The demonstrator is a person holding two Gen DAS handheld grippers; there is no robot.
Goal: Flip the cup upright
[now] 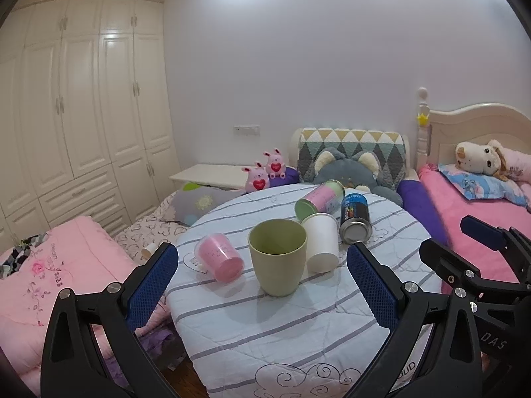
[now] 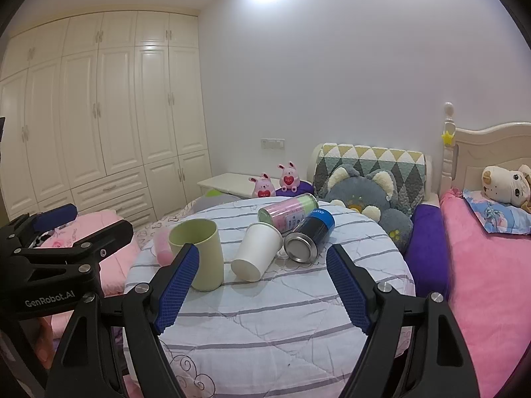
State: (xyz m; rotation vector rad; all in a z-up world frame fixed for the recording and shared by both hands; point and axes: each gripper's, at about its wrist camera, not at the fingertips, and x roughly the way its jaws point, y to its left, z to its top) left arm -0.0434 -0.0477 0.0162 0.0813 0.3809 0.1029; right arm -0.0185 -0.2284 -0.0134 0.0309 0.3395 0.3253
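A green cup (image 1: 278,258) stands upright on the round striped table (image 1: 265,331); it also shows in the right wrist view (image 2: 199,252). A white paper cup (image 1: 321,242) (image 2: 257,252) lies on its side just right of it. A pink cup (image 1: 220,257) lies on its side to the left, mostly hidden behind the green cup in the right wrist view (image 2: 162,248). My left gripper (image 1: 262,282) is open and empty, just in front of the green cup. My right gripper (image 2: 264,282) is open and empty, in front of the white cup.
A pink-and-green can (image 1: 320,199) and a blue spray can (image 1: 354,219) lie on their sides behind the cups. Beds with pink bedding and plush toys (image 1: 348,169) surround the table. A white wardrobe (image 1: 83,116) stands at the left.
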